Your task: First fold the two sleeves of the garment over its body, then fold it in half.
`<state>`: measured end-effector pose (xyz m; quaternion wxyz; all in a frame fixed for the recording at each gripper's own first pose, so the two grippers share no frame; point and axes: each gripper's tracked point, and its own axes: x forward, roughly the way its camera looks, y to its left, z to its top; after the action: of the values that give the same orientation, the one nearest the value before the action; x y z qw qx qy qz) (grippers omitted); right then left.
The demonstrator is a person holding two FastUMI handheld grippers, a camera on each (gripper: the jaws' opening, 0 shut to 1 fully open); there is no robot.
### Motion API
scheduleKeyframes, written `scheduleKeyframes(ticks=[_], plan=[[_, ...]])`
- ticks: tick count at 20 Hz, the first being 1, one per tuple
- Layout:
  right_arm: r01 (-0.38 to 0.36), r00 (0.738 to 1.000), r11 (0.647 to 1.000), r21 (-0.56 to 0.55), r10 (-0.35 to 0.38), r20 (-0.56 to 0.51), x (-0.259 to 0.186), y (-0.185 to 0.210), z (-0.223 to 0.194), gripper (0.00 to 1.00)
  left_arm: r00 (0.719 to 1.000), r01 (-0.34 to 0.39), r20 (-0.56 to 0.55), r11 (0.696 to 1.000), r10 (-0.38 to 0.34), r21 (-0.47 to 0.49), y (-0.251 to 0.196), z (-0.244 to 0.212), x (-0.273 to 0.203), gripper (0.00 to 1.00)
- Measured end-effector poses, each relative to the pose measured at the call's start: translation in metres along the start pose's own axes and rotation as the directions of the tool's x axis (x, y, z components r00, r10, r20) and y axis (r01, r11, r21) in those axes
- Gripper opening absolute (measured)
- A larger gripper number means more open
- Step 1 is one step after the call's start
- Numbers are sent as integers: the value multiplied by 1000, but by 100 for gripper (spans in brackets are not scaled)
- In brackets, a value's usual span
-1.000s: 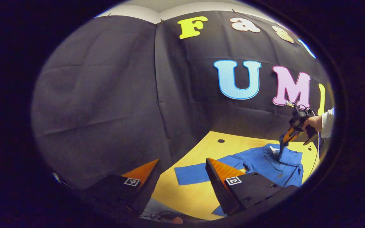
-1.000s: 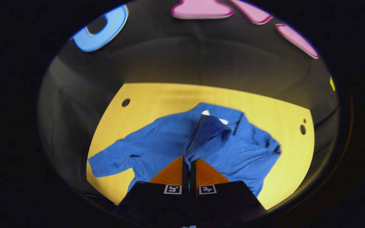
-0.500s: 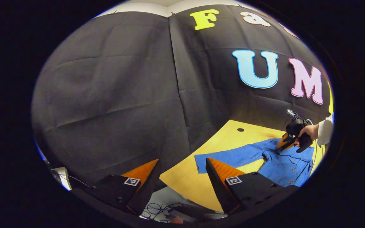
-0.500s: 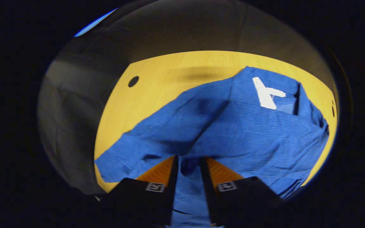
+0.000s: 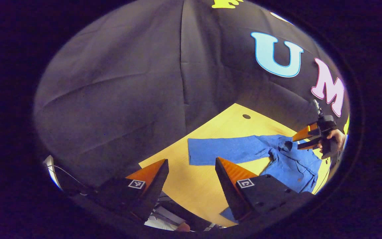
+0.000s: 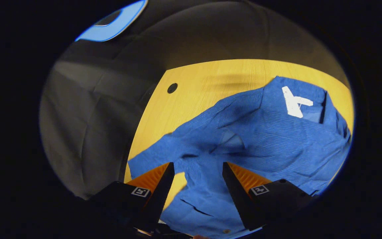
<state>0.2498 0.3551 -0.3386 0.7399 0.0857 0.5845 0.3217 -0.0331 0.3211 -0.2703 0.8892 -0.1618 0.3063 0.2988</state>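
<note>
A blue shirt [image 6: 264, 139] lies on the yellow table [image 6: 211, 79], a white label [image 6: 293, 101] at its collar. One sleeve lies folded across the body [image 6: 234, 132]. The other sleeve [image 5: 224, 153] stretches flat out to the side. My right gripper [image 6: 197, 164] hovers open just above the shirt, nothing between its fingers. In the left gripper view that right gripper [image 5: 297, 142] stands over the collar end of the shirt [image 5: 293, 166], held by a hand [image 5: 336, 135]. My left gripper [image 5: 191, 161] is open and empty, above the table's near edge, short of the outstretched sleeve's cuff.
A round hole [image 5: 246, 116] sits in the table near the far left corner, seen also as a hole [image 6: 172, 88] in the right gripper view. The black cloth wall [image 5: 128, 83] rises close behind the table. Cables [image 5: 164, 215] lie below the table's near edge.
My right gripper let go of the sleeve it had laid on the shirt's body and opened wide. My left gripper tilted down toward the table and the outstretched sleeve.
</note>
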Motion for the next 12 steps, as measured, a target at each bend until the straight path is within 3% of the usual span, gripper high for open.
scheduleKeyframes(ticks=[3, 7, 12], plan=[[-12, 1000, 998, -65, 14, 18, -59, -5, -27, 94, 996, 66, -63, 998, -66, 4, -14, 13, 45, 83], [-59, 995, 998, 22, 58, 77, -134, -22, -67, 94, 966, 89, -236, 993, -105, -78, -21, 4, 107, 83], [108, 987, 977, 182, -128, 100, -214, -120, -143, 93, 918, 90, -386, 996, -89, -16, -25, 2, 166, 82]])
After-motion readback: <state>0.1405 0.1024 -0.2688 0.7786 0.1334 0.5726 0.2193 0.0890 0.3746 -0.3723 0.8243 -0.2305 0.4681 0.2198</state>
